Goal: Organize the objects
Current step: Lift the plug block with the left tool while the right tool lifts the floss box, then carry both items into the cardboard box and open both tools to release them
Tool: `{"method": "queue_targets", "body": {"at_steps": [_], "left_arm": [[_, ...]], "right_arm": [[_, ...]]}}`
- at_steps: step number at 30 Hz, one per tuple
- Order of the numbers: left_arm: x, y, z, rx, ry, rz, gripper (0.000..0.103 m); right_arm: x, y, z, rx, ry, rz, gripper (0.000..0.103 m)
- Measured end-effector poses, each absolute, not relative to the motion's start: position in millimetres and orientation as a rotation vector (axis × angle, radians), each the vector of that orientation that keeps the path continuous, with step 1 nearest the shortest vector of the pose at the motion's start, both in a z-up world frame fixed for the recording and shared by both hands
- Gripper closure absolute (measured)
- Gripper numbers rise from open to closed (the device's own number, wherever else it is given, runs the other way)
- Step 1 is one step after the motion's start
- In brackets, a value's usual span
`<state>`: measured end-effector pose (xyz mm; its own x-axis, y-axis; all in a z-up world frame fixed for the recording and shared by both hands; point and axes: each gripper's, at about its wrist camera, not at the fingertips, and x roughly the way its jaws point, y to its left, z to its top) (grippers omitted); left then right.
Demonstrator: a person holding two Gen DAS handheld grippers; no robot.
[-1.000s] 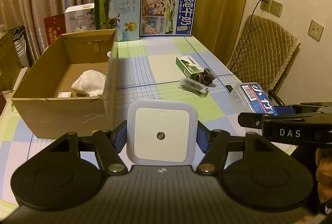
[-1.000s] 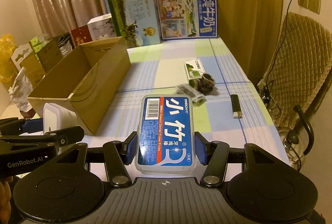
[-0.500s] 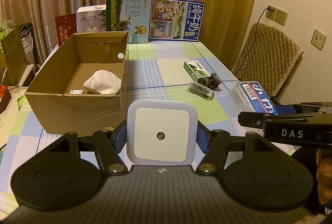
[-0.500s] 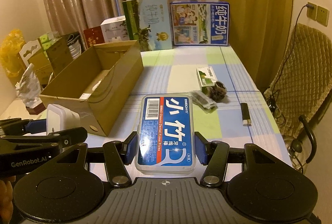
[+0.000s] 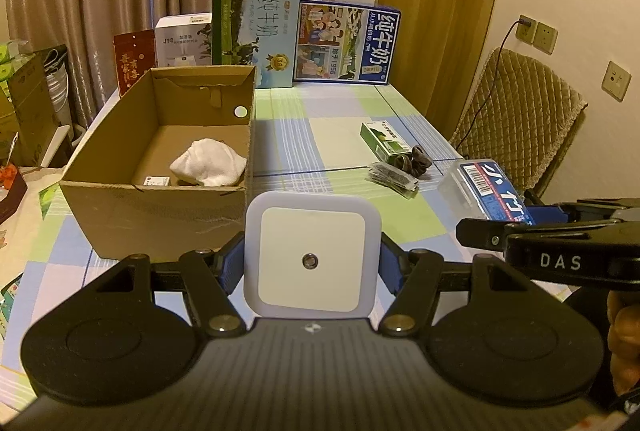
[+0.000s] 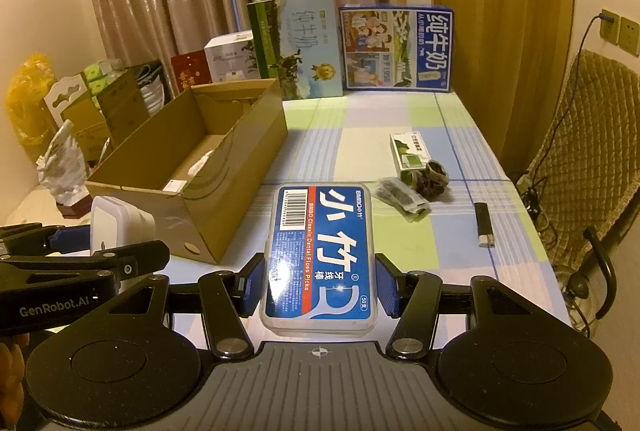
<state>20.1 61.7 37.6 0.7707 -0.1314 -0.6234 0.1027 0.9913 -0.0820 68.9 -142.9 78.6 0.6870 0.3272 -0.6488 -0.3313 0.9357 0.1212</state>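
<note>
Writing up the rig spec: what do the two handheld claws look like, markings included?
Both match: matte black linkage arms with silver pivot screws, blue pads on the fingers, round black discs either side, ribbed grey body. Left claw reads "GenRobot.AI" on its side, right claw "DAS". No cables or sleeves visible.

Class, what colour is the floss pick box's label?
Blue with white lettering, floss pick box; clearest in right wrist view.

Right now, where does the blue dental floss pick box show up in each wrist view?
Left wrist view: the floss pick box sits at the right edge, seen at an angle, above the arm marked DAS.
Right wrist view: it fills the lower centre, clamped between the right gripper jaws.
Shared landmark: the open cardboard box, left of centre in both.
</note>
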Motion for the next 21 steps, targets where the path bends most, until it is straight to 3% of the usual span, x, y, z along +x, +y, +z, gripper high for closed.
{"method": "queue_targets", "body": {"at_steps": [21], "left_arm": [[79,176,77,-0.006,0.63,-0.017,0.042]], "right_arm": [[146,-33,113,-0.006,0.685,0.572,0.05]]}}
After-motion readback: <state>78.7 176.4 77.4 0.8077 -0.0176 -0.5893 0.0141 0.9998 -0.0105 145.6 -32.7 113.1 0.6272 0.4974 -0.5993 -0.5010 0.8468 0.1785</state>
